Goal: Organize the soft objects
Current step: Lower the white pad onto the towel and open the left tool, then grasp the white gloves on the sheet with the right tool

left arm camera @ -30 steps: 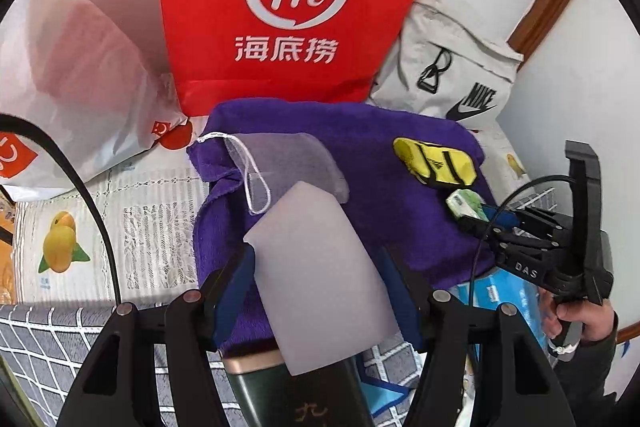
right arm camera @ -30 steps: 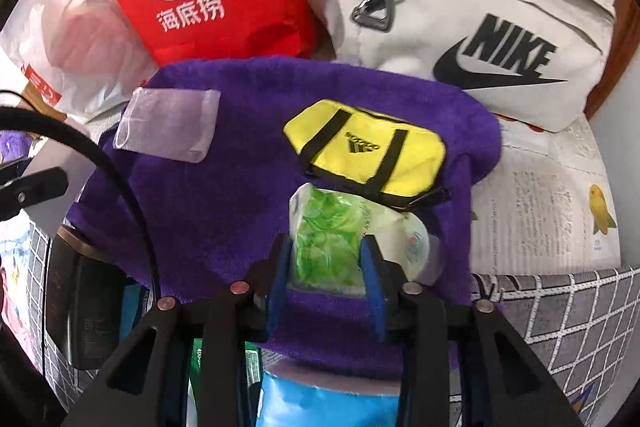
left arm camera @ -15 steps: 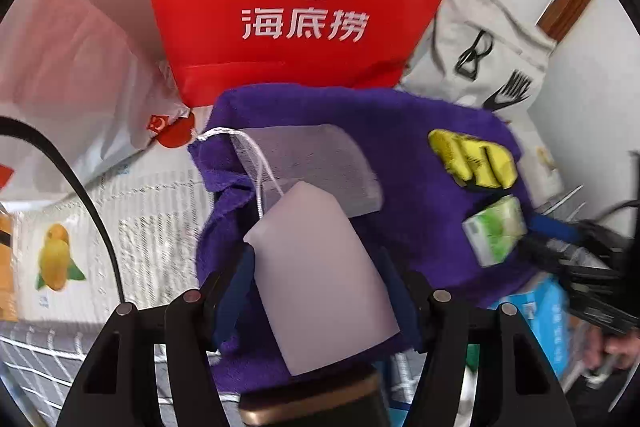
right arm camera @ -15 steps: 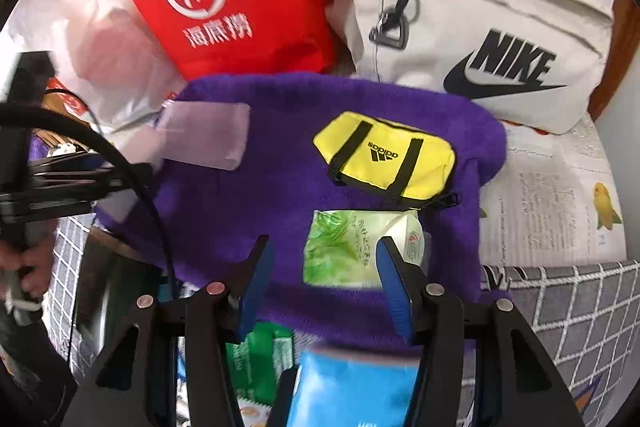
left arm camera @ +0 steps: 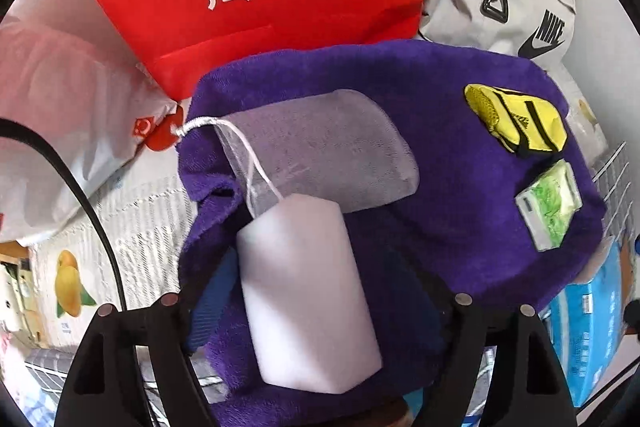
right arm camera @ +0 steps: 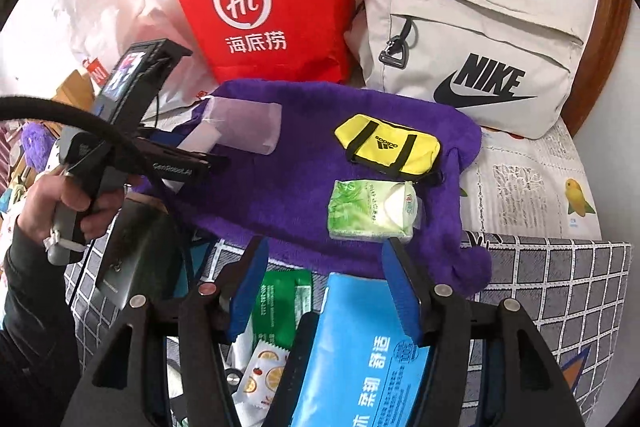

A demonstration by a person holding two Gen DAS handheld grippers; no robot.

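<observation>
A purple towel [left arm camera: 460,187] [right arm camera: 280,195] carries a sheer drawstring pouch [left arm camera: 320,147] [right arm camera: 244,125], a yellow mini duffel [left arm camera: 520,123] [right arm camera: 388,147] and a green tissue pack [left arm camera: 550,211] [right arm camera: 372,213]. A white foam block [left arm camera: 308,295] [right arm camera: 206,139] lies on the towel's near-left part, just below the pouch's mouth. My left gripper [left arm camera: 316,279] [right arm camera: 196,151] straddles it with jaws opening, and a gap shows at the right finger. My right gripper [right arm camera: 325,251] hangs back from the green pack with jaws opening and nothing between them.
A red paper bag [right arm camera: 264,11] and a grey Nike backpack [right arm camera: 472,59] stand behind the towel, with a white plastic bag [left arm camera: 60,131] at the left. A blue tissue pack [right arm camera: 360,347] and snack packets [right arm camera: 280,303] lie on checkered cloth [right arm camera: 560,287] under my right gripper.
My left gripper came down toward the towel with the foam block and its jaws widened off it. My right gripper let go of the green tissue pack and drew back upward.
</observation>
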